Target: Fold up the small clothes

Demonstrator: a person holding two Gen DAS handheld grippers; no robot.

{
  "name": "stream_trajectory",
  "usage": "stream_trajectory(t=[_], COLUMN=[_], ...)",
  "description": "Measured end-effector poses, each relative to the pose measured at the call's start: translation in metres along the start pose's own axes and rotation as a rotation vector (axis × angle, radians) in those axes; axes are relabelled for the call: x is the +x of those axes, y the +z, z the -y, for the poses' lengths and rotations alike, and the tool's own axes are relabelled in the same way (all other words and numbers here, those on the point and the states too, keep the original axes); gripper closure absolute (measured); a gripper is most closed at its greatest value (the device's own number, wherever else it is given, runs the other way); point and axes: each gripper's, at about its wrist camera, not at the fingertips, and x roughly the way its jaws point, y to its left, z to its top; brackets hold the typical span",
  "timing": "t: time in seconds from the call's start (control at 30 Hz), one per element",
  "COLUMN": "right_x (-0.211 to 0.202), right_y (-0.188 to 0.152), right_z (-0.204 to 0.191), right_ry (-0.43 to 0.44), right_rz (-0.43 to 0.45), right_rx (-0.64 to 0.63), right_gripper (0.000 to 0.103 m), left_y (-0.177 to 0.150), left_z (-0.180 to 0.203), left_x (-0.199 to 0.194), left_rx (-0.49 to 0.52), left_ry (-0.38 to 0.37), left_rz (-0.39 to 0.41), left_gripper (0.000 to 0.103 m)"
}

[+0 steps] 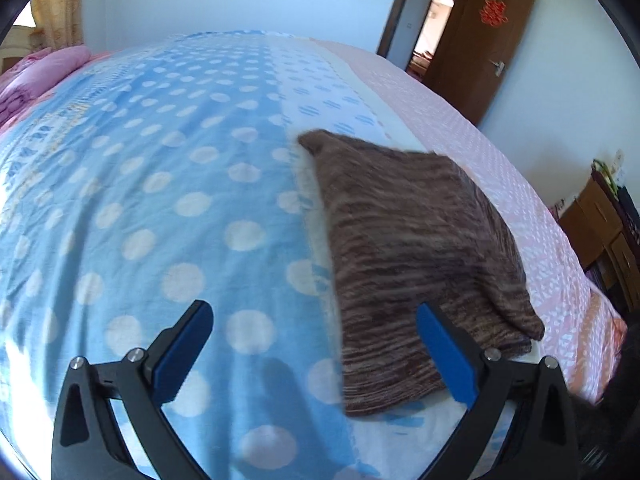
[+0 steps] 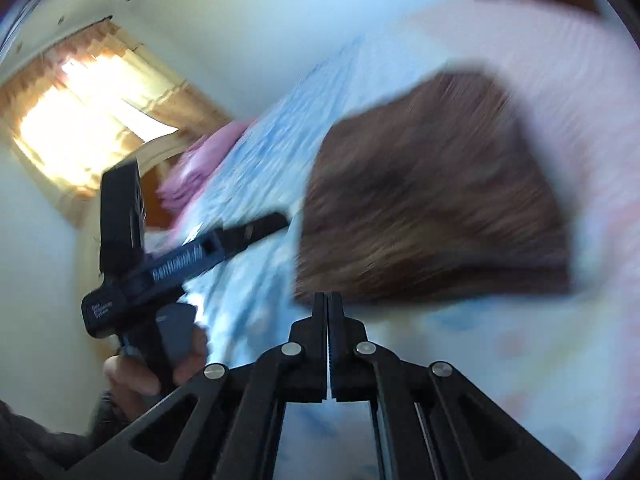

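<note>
Left wrist view: left gripper (image 1: 312, 344) jaws wide open, nothing btwn; folded brown knit garment (image 1: 416, 248) on polka-dot bedsheet (image 1: 160, 184), right side. Right gripper (image 2: 328, 300) jaws closed, empty.

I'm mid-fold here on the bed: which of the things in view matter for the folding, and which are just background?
Part of the job:
- brown knitted garment, lying folded on the bedsheet
- left gripper, open
- right gripper, shut, nothing in it

Just lying about:
- blue dotted bedsheet
- pink quilt
- brown door
- curtained window
</note>
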Motion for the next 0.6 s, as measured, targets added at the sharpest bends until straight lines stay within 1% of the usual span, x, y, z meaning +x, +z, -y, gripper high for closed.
stream_trajectory(t=[0.03,0.07,0.1,0.13,0.17,0.23,0.3,0.33,0.37,0.4,0.43,0.47,0.5,0.53,0.6], right_x=[-0.013,-0.020,-0.022,-0.022,-0.020,-0.004,0.015,0.027,0.037,0.040,0.039,0.036,0.026,0.019,0.018], right_y=[0.007,0.014,0.018,0.022,0.026,0.032,0.032,0.030,0.028,0.030,0.035,0.038,0.045,0.050,0.054], right_z=[0.008,0.014,0.018,0.021,0.025,0.033,0.044,0.046,0.046,0.045,0.041,0.041,0.041,0.044,0.055], right_ry=[-0.054,-0.109,-0.153,-0.205,-0.227,-0.218,-0.234,-0.211,-0.207,-0.211,-0.235,-0.273,-0.333,-0.327,-0.265], right_rz=[0.041,0.057,0.063,0.071,0.068,0.019,-0.044,-0.082,-0.110,-0.117,-0.111,-0.091,-0.048,-0.032,-0.060], right_rx=[-0.001,-0.006,-0.015,-0.032,-0.039,-0.012,0.029,0.029,0.015,-0.005,-0.046,-0.071,-0.101,-0.094,-0.037], right_gripper=[0.095,0.081,0.074,0.068,0.067,0.067,0.067,0.068,0.087,0.093,0.097,0.099,0.100,0.100,0.100], left_y=[-0.003,-0.008,-0.010,-0.013,-0.015,-0.018,-0.021,-0.021,-0.022,-0.023,-0.024,-0.025,-0.026,-0.027,-0.028], left_z=[0.007,0.016,0.022,0.028,0.032,0.037,0.041,0.042,0.044,0.046,0.048,0.050,0.051,0.051,0.048], left_x=[0.004,0.009,0.013,0.017,0.023,0.029,0.028,0.028,0.028,0.029,0.029,0.027,0.027,0.026,0.026], left_rx=[0.021,0.044,0.062,0.074,0.084,0.093,0.116,0.133,0.158,0.183,0.210,0.241,0.265,0.280,0.291], left_ry=[0.007,0.024,0.039,0.054,0.071,0.100,0.124,0.132,0.144,0.154,0.164,0.173,0.179,0.177,0.156], left_rz=[-0.008,-0.015,-0.022,-0.032,-0.050,-0.069,-0.053,-0.051,-0.050,-0.048,-0.045,-0.039,-0.036,-0.036,-0.045], left_gripper=[0.000,0.000,0.000,0.000,0.000,0.000,0.000,0.000,0.000,0.000,0.000,0.000,0.000,0.000,0.000])
